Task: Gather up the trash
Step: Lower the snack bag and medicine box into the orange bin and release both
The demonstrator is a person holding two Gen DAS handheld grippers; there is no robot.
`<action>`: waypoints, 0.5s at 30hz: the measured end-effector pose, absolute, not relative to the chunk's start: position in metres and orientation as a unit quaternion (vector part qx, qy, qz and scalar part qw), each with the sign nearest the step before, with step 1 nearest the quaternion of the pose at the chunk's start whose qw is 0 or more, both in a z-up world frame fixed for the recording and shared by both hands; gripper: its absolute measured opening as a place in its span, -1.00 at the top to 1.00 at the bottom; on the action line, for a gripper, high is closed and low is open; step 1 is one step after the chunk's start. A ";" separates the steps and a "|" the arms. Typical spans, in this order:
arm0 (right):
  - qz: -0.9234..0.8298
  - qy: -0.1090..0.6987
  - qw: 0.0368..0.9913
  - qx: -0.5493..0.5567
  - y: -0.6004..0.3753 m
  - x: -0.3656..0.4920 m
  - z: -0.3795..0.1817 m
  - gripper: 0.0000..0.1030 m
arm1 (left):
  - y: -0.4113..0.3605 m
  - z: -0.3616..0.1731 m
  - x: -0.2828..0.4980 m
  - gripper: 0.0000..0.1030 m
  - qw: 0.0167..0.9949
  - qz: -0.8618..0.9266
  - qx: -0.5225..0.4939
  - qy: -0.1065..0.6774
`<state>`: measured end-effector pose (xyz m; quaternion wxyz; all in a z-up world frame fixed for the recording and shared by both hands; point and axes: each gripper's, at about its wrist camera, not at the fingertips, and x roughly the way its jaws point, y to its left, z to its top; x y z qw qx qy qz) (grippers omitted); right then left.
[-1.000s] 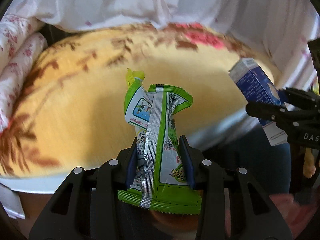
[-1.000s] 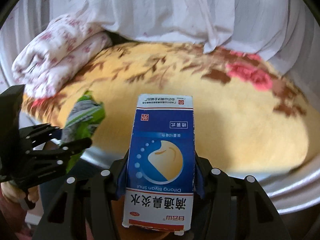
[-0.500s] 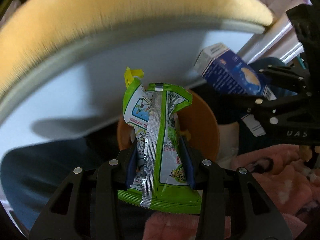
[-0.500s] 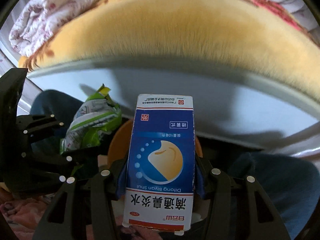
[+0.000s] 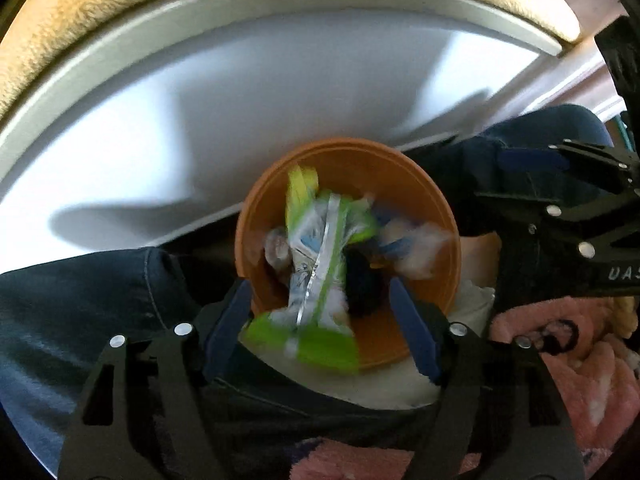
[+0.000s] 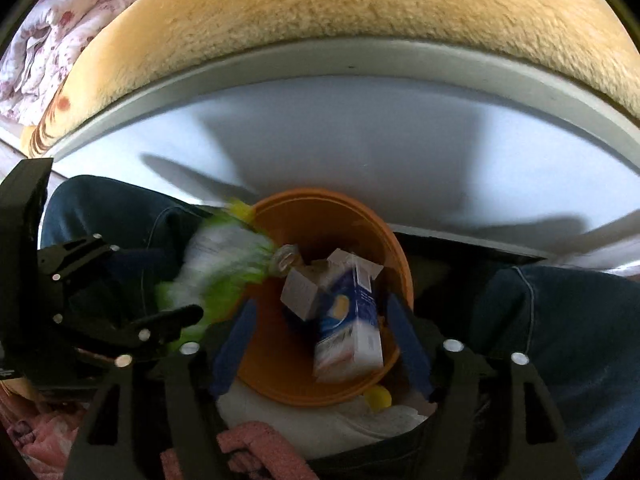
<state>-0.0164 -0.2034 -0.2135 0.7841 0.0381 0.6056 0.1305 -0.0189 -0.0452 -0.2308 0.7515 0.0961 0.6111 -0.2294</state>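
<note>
— Fingers (image 5: 236,320) of the left gripper (image 5: 320,316): how do they stand?
— Spread and opening. The green wrapper (image 5: 316,276) hangs between them, blurred, touching neither blue pad, its upper end over the orange bin (image 5: 436,216).
— And the right gripper (image 6: 316,332)?
— Opening too, its fingers (image 6: 408,340) wide apart. The blue box (image 6: 352,320) sits between them but clear of both pads, tilted inside the bin (image 6: 320,208), its flap end uppermost.
— What else is in the bin?
— From the right wrist view, a crumpled clear piece (image 6: 284,260) near the far wall and a grey carton flap (image 6: 300,292) beside the box. In the left wrist view the contents are a blur of white and blue scraps and something dark; I cannot tell them apart.
— What surrounds the bin?
— A jeans leg on each side (image 6: 560,340), so the bin sits between the person's knees. White fabric (image 6: 320,420) lies under its near rim, with a small yellow ball (image 6: 378,398) just beside that rim. Pink fleece (image 5: 580,380) fills the lower corners.
— Anything crowding the way?
— The two grippers are close together over the opening; in the left view the right gripper (image 5: 560,200) reaches in from the right, above the rim. Behind the bin rises the pale bed frame (image 6: 360,128), and a yellow plush blanket (image 6: 360,8) covers the bed above it. A floral quilt (image 6: 52,40) lies at the far left.
</note>
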 end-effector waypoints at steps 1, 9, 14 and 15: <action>0.131 0.603 0.786 0.038 -0.203 -0.017 -0.212 -0.38 | -0.046 -0.230 -0.019 -0.37 0.753 -0.228 0.097 0.610; 0.117 0.556 0.823 0.027 -0.209 -0.024 -0.179 -0.44 | -0.045 -0.203 -0.021 -0.38 0.789 -0.210 0.108 0.567; 0.102 0.499 0.860 0.021 -0.224 -0.020 -0.140 -0.51 | -0.041 -0.156 -0.018 -0.52 0.839 -0.189 0.092 0.502; 0.098 0.483 0.870 0.020 -0.226 -0.020 -0.130 -0.54 | -0.042 -0.143 -0.018 -0.52 0.852 -0.180 0.094 0.482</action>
